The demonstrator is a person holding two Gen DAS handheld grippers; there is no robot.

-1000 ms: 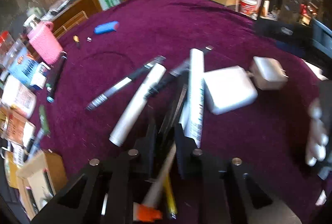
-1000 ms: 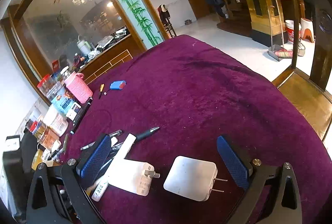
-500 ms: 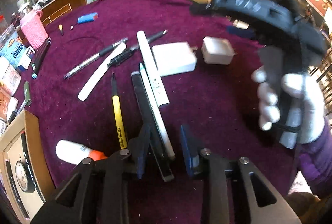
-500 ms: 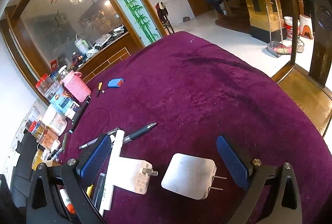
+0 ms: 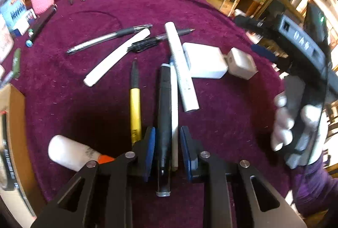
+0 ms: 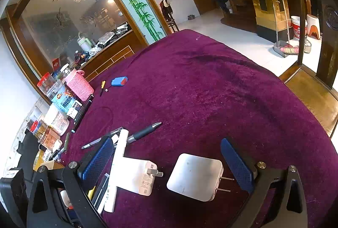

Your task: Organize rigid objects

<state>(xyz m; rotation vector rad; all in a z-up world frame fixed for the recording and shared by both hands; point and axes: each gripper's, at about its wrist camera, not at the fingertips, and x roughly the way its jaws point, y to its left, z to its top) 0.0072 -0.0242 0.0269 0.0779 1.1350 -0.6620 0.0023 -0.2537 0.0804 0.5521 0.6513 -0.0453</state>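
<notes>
Left gripper [image 5: 166,149] has dropped closer to the pens than half a second back. Its blue pads now straddle the black pen [image 5: 164,122] and the thin white pen [image 5: 174,114] lying right beside it. There's a sliver of gap on each side, so I'd call it partly open and not clamped on anything yet. Both pens lie flat on the purple tabletop [image 5: 221,118], pointing away from the camera.

Just left of the gripper sits the yellow pen [image 5: 135,109], and further left the white bottle with the orange cap [image 5: 71,154], tipped on its side, same as before.

A bit farther out, the white stick [image 5: 181,67] leans across the edge of the bigger white charger [image 5: 206,63], and the smaller white charger [image 5: 241,63] is just beside that one. Behind them are the white tube [image 5: 116,58], the clear pen [image 5: 109,37] and the dark pen [image 5: 158,38], all where they were.

Right gripper [image 6: 169,164] is wide open and hasn't really budged. In its own view the small charger [image 6: 195,177] lies between the pads with its prongs pointing right, touching neither. The big charger [image 6: 137,177] is close to the left pad.

Way at the back: blue battery pack [image 6: 119,81] and pink container [image 6: 79,85] along the far edge.
</notes>
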